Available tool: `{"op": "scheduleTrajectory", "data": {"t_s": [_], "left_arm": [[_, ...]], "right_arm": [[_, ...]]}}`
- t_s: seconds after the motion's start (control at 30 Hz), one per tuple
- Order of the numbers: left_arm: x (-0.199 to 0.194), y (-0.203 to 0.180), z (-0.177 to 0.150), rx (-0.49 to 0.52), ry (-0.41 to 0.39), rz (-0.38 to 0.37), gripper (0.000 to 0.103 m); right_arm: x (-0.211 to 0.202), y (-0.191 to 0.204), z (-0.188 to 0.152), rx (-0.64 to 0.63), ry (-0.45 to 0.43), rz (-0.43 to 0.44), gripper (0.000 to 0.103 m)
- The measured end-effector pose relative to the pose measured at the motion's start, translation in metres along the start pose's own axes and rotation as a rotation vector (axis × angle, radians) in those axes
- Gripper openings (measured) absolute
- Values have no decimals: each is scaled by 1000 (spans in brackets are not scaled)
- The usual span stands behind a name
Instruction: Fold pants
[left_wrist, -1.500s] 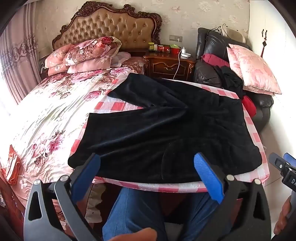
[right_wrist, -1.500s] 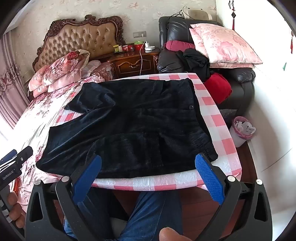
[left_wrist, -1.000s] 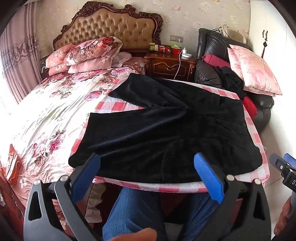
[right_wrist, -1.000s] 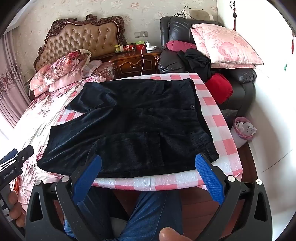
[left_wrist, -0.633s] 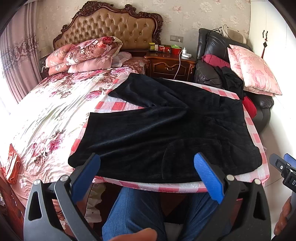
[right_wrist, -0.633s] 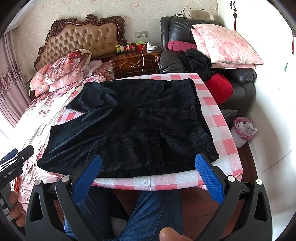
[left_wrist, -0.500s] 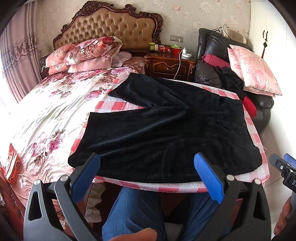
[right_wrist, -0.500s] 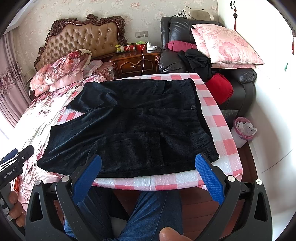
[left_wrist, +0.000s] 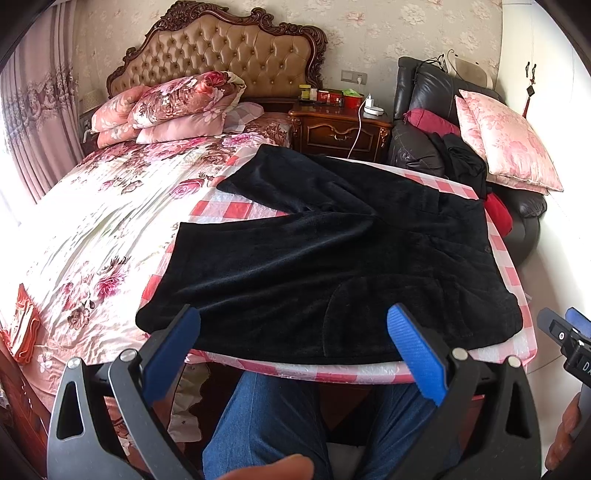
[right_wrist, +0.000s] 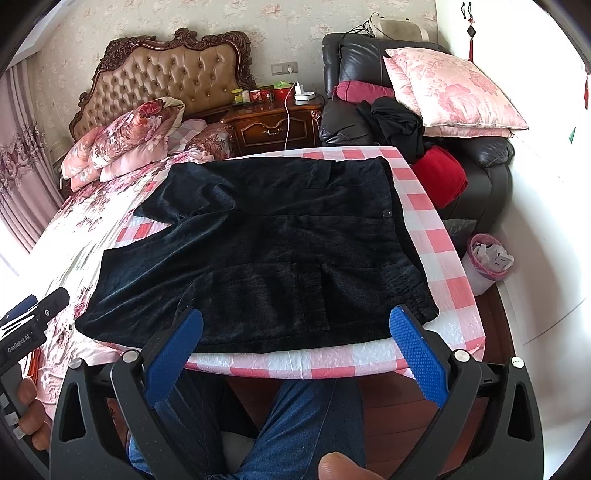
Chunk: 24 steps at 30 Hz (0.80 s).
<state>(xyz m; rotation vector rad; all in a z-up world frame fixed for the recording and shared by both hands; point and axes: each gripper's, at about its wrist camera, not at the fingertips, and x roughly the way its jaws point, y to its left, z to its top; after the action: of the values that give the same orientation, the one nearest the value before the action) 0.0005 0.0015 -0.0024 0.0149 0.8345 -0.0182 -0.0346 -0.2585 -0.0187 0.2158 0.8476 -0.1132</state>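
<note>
Black velvet pants (left_wrist: 332, 258) lie spread flat on a table with a pink-and-white checked cloth (left_wrist: 236, 210); they also show in the right wrist view (right_wrist: 273, 251). The waistband with a button (right_wrist: 387, 213) is at the right, the two legs spread to the left. My left gripper (left_wrist: 293, 317) is open and empty, held just short of the table's near edge. My right gripper (right_wrist: 295, 319) is open and empty, also short of the near edge. Each gripper appears at the edge of the other's view.
A floral bed (left_wrist: 103, 221) adjoins the table's left. Behind stand a wooden nightstand (right_wrist: 273, 125) and a black leather chair with pink pillows (right_wrist: 450, 88). A pink waste bin (right_wrist: 487, 258) sits on the floor at right. The person's jeans-clad legs (left_wrist: 266, 417) are under the table.
</note>
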Motion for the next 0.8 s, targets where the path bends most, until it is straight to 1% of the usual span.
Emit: {"op": "scheduleTrajectory", "data": {"t_s": [0.8], "left_arm": [[0, 0, -1, -3, 0, -3, 102]], "right_arm": [[0, 2, 0, 1, -1, 1, 98]]}}
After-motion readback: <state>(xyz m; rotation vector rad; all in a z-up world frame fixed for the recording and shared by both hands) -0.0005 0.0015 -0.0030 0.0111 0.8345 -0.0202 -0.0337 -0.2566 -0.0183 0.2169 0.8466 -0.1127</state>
